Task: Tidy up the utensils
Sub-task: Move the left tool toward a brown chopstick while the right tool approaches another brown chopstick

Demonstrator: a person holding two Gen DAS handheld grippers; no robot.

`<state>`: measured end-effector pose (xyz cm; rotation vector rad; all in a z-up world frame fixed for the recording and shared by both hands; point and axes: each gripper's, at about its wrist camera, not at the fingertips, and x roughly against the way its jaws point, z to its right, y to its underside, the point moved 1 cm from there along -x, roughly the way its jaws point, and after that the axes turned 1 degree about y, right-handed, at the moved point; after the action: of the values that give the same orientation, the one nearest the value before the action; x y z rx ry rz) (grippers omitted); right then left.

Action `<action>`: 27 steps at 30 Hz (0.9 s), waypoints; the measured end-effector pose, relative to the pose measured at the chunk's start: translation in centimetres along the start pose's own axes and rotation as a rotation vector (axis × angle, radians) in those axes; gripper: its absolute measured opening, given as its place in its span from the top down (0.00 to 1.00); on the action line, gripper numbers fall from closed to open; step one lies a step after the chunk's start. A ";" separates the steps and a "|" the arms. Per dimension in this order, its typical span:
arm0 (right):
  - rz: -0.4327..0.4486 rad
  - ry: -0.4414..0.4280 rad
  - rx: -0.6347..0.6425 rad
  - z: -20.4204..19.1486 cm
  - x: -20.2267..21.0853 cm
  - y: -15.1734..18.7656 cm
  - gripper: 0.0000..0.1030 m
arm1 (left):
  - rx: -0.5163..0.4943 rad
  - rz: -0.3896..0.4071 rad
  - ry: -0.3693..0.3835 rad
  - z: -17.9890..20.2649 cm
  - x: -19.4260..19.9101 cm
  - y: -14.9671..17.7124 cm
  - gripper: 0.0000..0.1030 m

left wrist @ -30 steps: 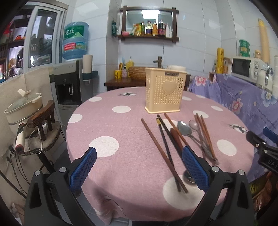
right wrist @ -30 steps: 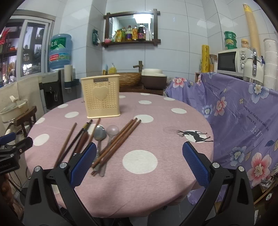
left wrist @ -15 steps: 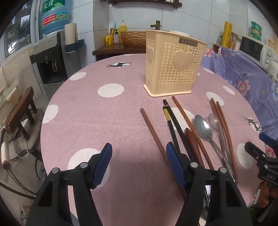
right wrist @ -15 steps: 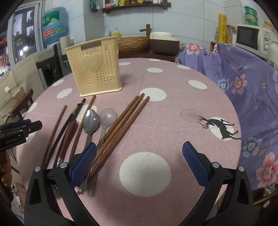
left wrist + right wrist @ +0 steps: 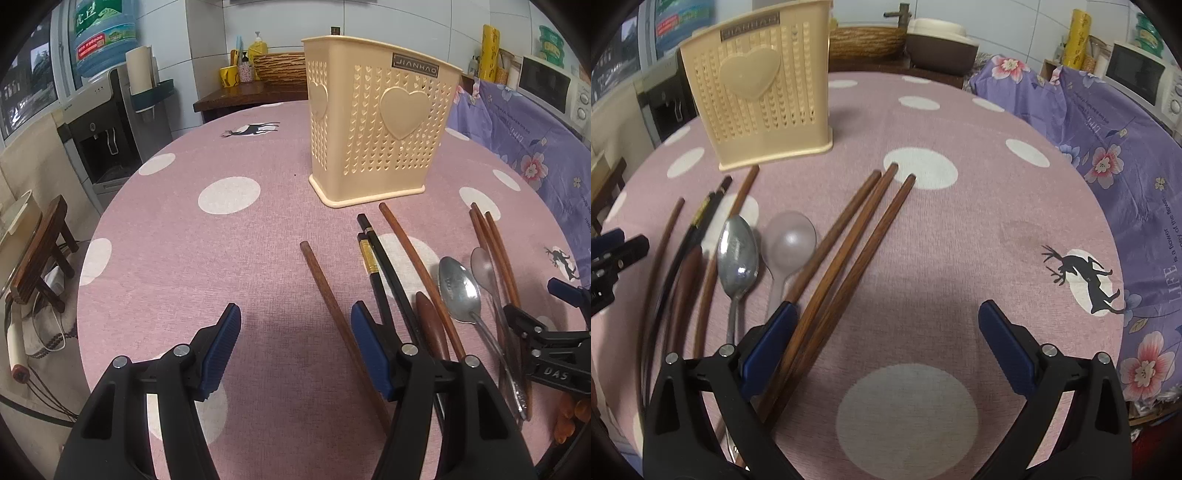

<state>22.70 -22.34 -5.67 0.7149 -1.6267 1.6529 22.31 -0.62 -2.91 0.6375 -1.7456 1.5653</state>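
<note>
Left tool point(image 5: 295, 347) is hovering partly spread, its jaws just narrowed, nothing between them; one chopstick point(image 5: 332, 314) is lying just beside its right finger on the desk point(image 5: 184, 258), before the holder point(image 5: 376, 122). Right tool point(image 5: 886, 350) is gaping wide beside three chopsticks point(image 5: 846, 258) and spoons point(image 5: 738, 254). Thin, stiff, probably slippery sticks are best pinched mid-length.

A beige perforated holder point(image 5: 376, 125) with heart panels stands upright on the desk. Before it lie brown chopsticks point(image 5: 849, 251), a black pair point(image 5: 384, 273), a steel spoon point(image 5: 738, 254) and a clear plastic spoon point(image 5: 788, 240), side by side, bowls facing up.
</note>
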 end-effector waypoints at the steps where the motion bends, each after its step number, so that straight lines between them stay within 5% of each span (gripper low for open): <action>1: -0.004 0.000 -0.001 0.4 0.0 0.1 0.05 | -0.001 -0.002 -0.001 -0.1 -0.1 0.0 0.40; 13: -0.022 0.054 0.031 4.3 0.2 -0.3 0.05 | -0.006 -0.028 -0.011 -0.8 -0.7 0.1 0.40; 20: 0.099 -0.018 0.019 3.4 1.8 -1.8 0.07 | 0.027 -0.044 0.018 -1.3 -1.2 -0.3 0.42; 27: 0.104 -0.113 0.061 2.3 0.7 -3.9 0.35 | 0.074 -0.063 0.058 -1.5 -1.6 -1.3 0.55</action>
<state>25.19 -24.66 -2.58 0.7788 -1.7246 1.7705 24.57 0.56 -3.24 0.6703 -1.6167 1.5956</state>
